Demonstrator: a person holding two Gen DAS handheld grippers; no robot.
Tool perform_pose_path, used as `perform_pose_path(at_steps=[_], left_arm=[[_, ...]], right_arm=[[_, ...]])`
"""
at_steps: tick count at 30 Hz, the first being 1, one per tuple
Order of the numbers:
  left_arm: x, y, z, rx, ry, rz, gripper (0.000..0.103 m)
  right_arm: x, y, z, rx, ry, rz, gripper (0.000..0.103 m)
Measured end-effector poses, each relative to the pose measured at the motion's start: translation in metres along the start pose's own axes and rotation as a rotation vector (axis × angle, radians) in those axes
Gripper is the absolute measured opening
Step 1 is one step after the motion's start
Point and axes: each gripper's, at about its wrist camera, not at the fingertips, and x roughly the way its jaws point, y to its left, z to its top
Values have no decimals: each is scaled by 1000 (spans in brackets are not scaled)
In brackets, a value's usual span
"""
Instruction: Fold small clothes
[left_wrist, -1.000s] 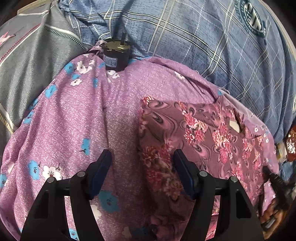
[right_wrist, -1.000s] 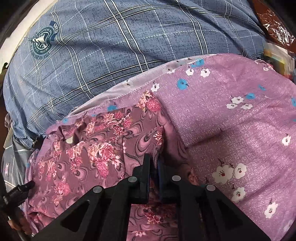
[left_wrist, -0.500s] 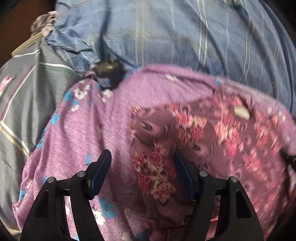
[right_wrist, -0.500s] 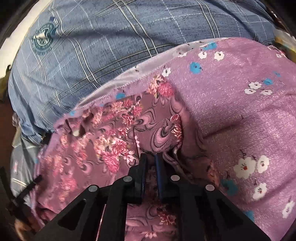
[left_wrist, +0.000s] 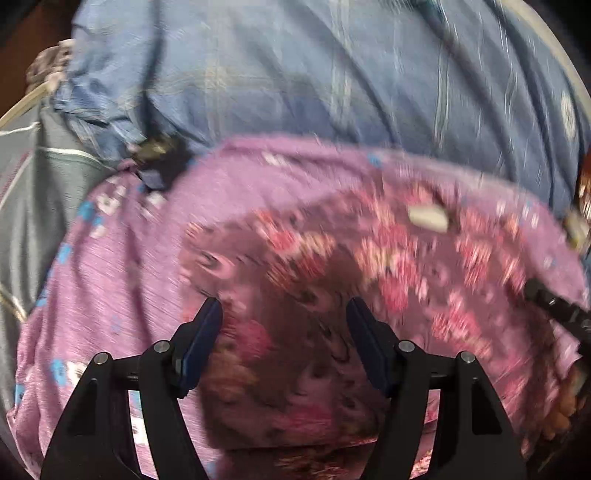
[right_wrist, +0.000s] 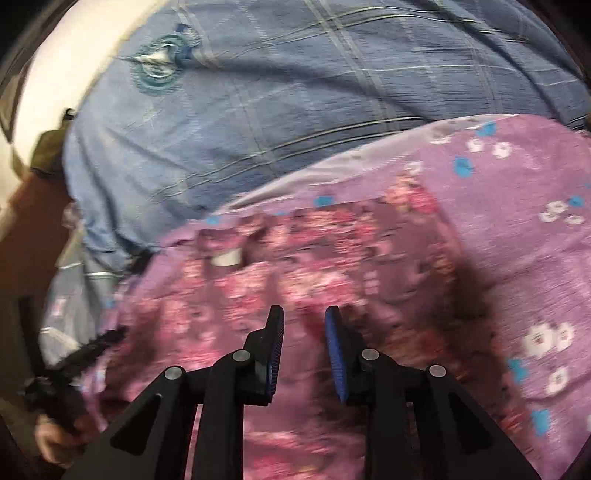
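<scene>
Now | floral garment (left_wrist: 314, 295) beneath left tongs (left_wrist: 284, 319), right tongs (right_wrist: 304, 328); both parted, empty

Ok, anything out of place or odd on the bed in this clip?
One thing: a small dark cylindrical object sits at the far edge of the lilac floral cloth, where it meets the blue plaid sheet. It isn't clothing; blur hides what it is. The maroon floral garment looks fine.
</scene>
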Motion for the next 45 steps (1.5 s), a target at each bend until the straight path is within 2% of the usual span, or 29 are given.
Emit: perform_pose_path(at_steps=[2,4,6,7,10,12,15,18,20,24,26,28,30,33,37,40,41,42,43,44,45], left_arm=[[14,-12,-5,59,34,66,71],[11,-16,-5,83,19,91,71],[3,-11,-5,64,12,62,71],[-4,-7,-5,42,-4,39,71],[-31,1,-10,14,-62,-9,71],[-51,7,-20,22,-104,-9,71],[-80,26,-51,19,-128,-9,71],[-104,42,-92,5,-120,-20,71],[-117,51,-127,16,-102,-17,71],[-133,59,-197,58,-27,-25,71],[-137,60,-230,53,25,-67,71],[-137,57,-257,43,73,-128,71],[-132,53,-277,21,128,-185,71],[-123,40,-289,2,181,-239,71],[-111,23,-292,-36,228,-324,71],[-101,16,-294,-65,264,-348,70],[-97,15,-295,-77,266,-364,66],[-93,14,-296,-81,269,-369,54],[-89,13,-297,-79,281,-365,47],[-86,10,-298,-77,292,-367,33],[-85,9,-298,-77,297,-373,24]], right_arm=[[11,11,-6,-42,62,10,26],[31,19,-14,-81,143,-46,25],[26,26,-19,-134,116,-78,23],[23,29,-17,-145,130,-80,25],[-3,27,-15,-118,88,-37,26],[-27,22,-15,-98,61,-29,29],[-61,13,-18,-59,19,-15,36],[-105,0,-40,-58,0,-5,47],[-128,-4,-64,-90,13,-12,51],[-161,-10,-104,-127,69,-47,52],[-174,-13,-123,-124,107,-38,53],[-186,-16,-145,-111,147,-21,58],[-193,-16,-171,-87,210,-25,60],[-193,-16,-208,-70,290,-16,60],[-174,-26,-247,-17,392,-81,60],[-161,-31,-255,36,390,-124,60],[-155,-35,-255,65,366,-152,61],[-149,-37,-254,81,343,-173,62],[-142,-40,-255,93,339,-199,62],[-131,-43,-256,106,358,-218,58],[-126,-44,-258,118,372,-206,51]])
